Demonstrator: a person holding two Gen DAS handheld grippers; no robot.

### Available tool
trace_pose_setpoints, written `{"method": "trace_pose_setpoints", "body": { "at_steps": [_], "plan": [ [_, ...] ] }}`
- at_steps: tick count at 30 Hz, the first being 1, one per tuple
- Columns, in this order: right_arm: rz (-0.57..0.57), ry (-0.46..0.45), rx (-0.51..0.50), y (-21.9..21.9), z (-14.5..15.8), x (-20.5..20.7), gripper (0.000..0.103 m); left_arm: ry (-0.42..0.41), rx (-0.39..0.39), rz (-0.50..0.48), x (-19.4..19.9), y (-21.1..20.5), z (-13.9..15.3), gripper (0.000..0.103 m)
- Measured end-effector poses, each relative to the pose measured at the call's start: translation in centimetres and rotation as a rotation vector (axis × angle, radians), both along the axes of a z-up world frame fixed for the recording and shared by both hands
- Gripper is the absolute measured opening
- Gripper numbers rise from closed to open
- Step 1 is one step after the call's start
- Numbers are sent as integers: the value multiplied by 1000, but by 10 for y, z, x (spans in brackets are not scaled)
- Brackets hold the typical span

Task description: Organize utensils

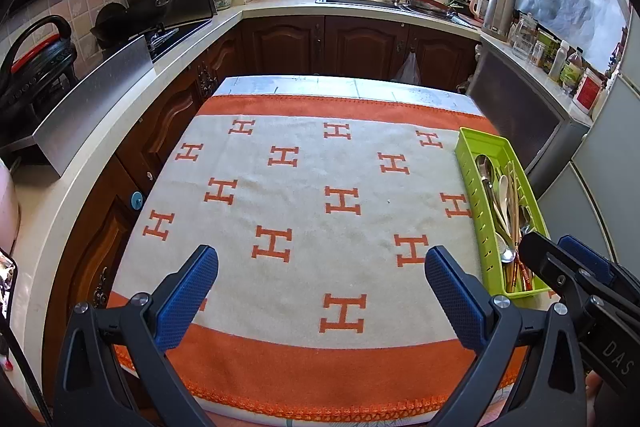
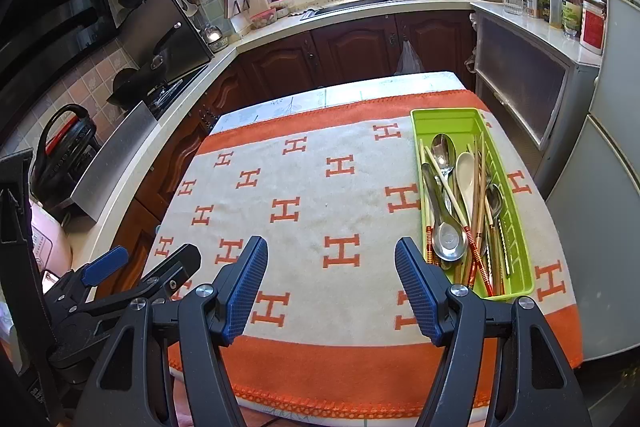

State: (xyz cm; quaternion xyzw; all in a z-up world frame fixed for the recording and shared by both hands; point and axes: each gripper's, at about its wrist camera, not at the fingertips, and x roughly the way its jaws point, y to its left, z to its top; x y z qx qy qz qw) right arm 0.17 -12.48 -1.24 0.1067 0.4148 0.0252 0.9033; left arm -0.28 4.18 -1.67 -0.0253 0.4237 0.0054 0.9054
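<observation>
Right wrist view gave me the best look: the green tray (image 2: pixel 448 119) sat at the right edge of the orange-and-cream cloth (image 2: pixel 320 211), with all the utensils piled loose inside it. I counted at least 3 metal spoons, the biggest one (image 2: pixel 450 239) bowl-up near the tray's near end, a white spoon (image 2: pixel 466 167) and several chopsticks (image 2: pixel 478 255) crossing each other at angles. I saw nothing lying out on the cloth itself.

The right gripper (image 2: pixel 331 259) hung over the cloth just left of the tray, jaws apart with nothing between them. In the left wrist view the left gripper (image 1: pixel 321 267) was likewise spread wide and empty over the middle of the cloth, well apart from the tray (image 1: pixel 472 163).

Handling, my read: the metal spoons were stiff, smooth and likely slippery on the pads, so I'd pinch across the handle rather than the bowl. The white spoon looked ceramic or plastic, I couldn't tell which, so I'd treat it as chippable. The chopsticks were light, thin and prone to roll, best taken mid-length 1 at a time. The tangle meant lifting 1 piece could drag its neighbours. The tray looked like light plastic and could slide on the cloth.
</observation>
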Motion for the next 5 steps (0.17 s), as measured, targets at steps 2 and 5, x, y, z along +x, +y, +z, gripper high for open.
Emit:
{"method": "trace_pose_setpoints", "body": {
  "at_steps": [2, 5],
  "plan": [
    [1, 4, -1, 1, -2, 1, 68, 7, -3, 1, 2, 0, 0, 102],
    [0, 12, -1, 1, -3, 3, 68, 20, -11, 0, 3, 1, -2, 102]
  ]
}}
